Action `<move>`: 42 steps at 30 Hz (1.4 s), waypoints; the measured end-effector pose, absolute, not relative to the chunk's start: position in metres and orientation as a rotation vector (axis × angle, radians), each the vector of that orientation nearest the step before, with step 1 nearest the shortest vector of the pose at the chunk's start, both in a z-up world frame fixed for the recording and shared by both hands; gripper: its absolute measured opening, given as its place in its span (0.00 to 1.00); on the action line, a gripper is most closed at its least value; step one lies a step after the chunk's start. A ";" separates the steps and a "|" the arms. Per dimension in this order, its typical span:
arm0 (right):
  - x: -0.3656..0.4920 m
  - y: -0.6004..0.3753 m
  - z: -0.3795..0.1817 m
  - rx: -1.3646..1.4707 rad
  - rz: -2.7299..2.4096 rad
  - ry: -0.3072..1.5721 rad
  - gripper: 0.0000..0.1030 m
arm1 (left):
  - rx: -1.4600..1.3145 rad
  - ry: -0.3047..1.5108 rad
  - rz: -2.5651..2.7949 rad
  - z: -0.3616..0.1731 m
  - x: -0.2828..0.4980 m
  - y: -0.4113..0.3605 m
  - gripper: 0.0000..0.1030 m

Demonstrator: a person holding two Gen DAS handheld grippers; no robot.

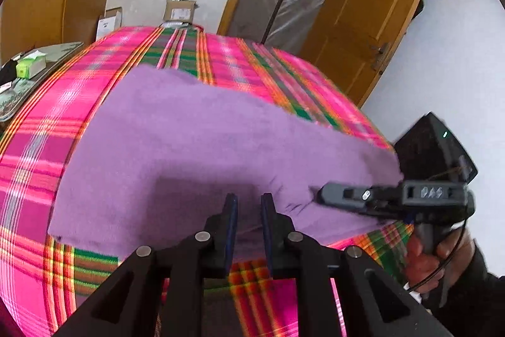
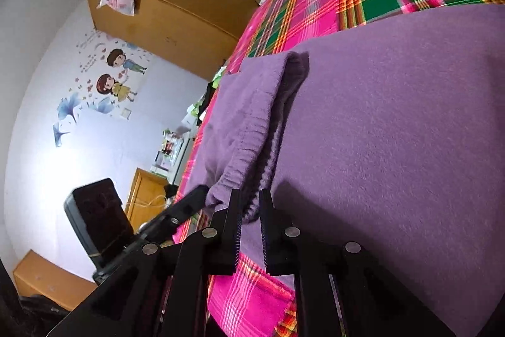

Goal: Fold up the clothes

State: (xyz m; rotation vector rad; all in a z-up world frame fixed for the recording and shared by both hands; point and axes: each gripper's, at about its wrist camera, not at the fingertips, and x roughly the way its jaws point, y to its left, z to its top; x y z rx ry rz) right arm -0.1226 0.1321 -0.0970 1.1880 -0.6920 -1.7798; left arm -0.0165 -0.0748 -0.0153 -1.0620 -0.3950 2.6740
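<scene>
A purple garment (image 1: 189, 141) lies spread on a bed covered by a pink, green and orange plaid sheet (image 1: 47, 153). In the right wrist view its gathered elastic waistband (image 2: 252, 141) runs down the folded cloth (image 2: 378, 131) to my fingers. My left gripper (image 1: 249, 201) sits at the near hem with purple cloth filling its narrow gap; its tip (image 2: 202, 193) meets the waistband's end. My right gripper (image 2: 250, 204) has the waistband's dark end between its jaws, which stand slightly apart and do not squeeze it. It comes in from the right (image 1: 319, 195), held by a hand (image 1: 442, 255).
A side table with a green box (image 1: 30, 65) stands left of the bed. Cardboard boxes (image 1: 180, 10) sit past the far end. A wooden door (image 1: 372, 21) stands open at the right. A wooden wardrobe (image 2: 164, 11) and a low cabinet (image 2: 145, 195) line the wall.
</scene>
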 end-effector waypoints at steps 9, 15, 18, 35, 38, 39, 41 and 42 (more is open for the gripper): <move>-0.108 0.142 -0.086 1.159 -1.900 -0.671 0.12 | -1.095 -0.381 2.661 -0.035 -0.024 -0.062 0.15; -0.096 0.165 -0.071 1.110 -2.103 -0.601 0.12 | -1.101 -0.321 2.719 -0.036 -0.022 -0.051 0.15; -0.093 0.180 -0.072 1.126 -2.189 -0.579 0.12 | -1.097 -0.301 2.737 -0.035 -0.019 -0.050 0.15; -0.049 0.405 -0.085 0.991 -2.566 -1.254 0.07 | -1.095 -0.374 2.729 -0.037 -0.017 -0.054 0.15; -0.041 0.419 -0.080 0.976 -2.636 -1.266 0.12 | -1.101 -0.393 2.723 -0.037 -0.017 -0.056 0.15; -0.040 0.421 -0.078 0.973 -2.644 -1.257 0.12 | -1.103 -0.396 2.722 -0.037 -0.017 -0.056 0.15; -0.041 0.411 -0.073 0.972 -2.639 -1.195 0.13 | -1.115 -0.394 2.726 -0.036 -0.018 -0.054 0.15; -0.044 0.403 -0.072 0.971 -2.616 -1.159 0.13 | -1.123 -0.388 2.729 -0.035 -0.019 -0.053 0.15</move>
